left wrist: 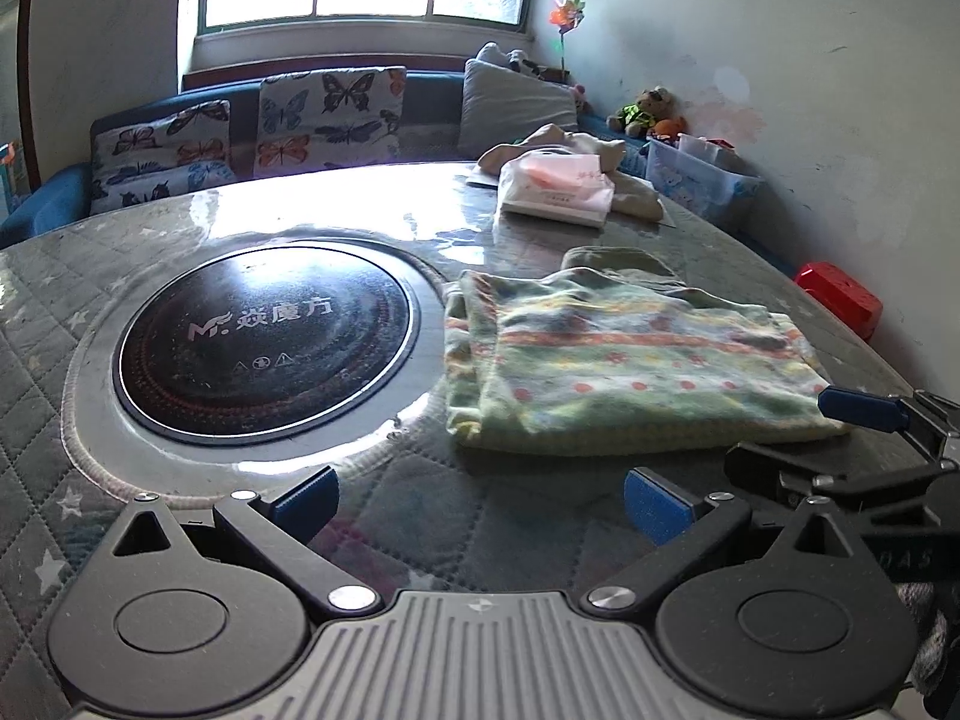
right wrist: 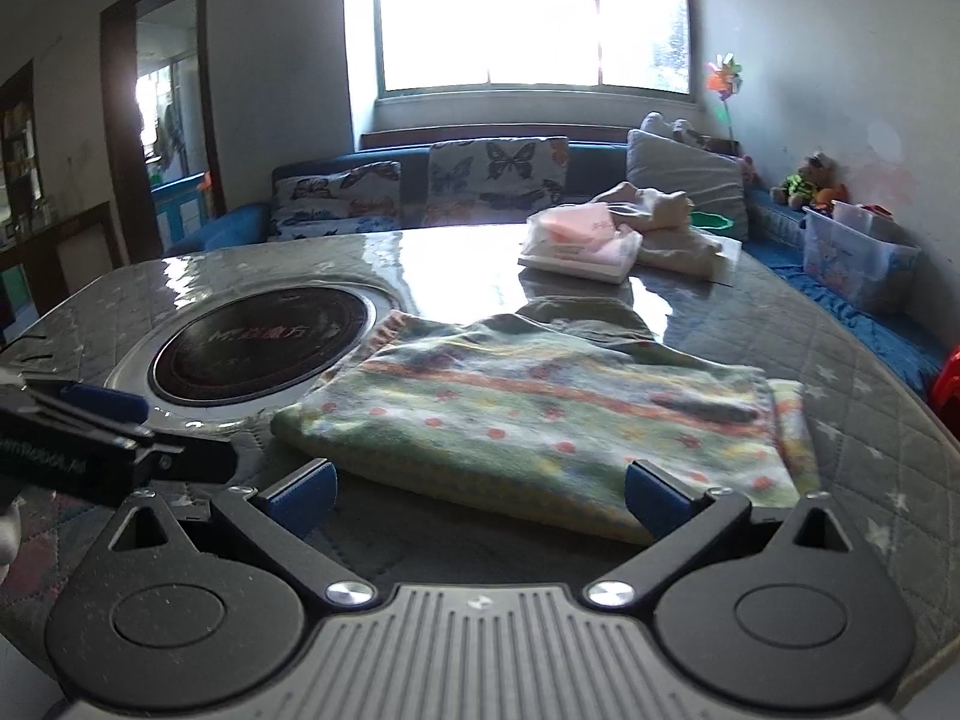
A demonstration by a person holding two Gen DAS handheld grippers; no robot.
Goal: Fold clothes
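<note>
Blue-padded fingers (left wrist: 306, 498) of the left gripper (left wrist: 480, 501) stand wide apart with nothing between them, poised low over the quilted, star-printed table cover (left wrist: 36, 372); the right gripper (right wrist: 480, 495) is spread just as wide and equally empty, its tips at the near edge of the folded garment (right wrist: 540, 414).

Filling most of both views is the table, its glossy surface catching glare from the window (right wrist: 528, 18) behind. Along the far side runs a blue sofa (right wrist: 240, 222) with butterfly-print cushions (left wrist: 330, 114) and a plain grey pillow (right wrist: 678, 174).

Set into the table left of centre is a round black induction hob (left wrist: 264, 339) bearing white lettering. Just to its right lies the garment, a green fleece piece with orange stripes and dots, folded into a rough rectangle, its left edge reaching the hob's metal rim. A darker green part (left wrist: 618, 261) shows at its far edge.

Further back on the table sit a crumpled beige cloth (right wrist: 666, 222) and, touching it, a flat white packet with a pink wrapper (right wrist: 576, 243).

At the wall on the right are a translucent storage box (right wrist: 852, 258), a teddy bear (left wrist: 648, 111) and a colourful pinwheel (left wrist: 567, 12). In the left wrist view the right gripper's blue tip (left wrist: 864, 411) rests at the garment's near right corner.
</note>
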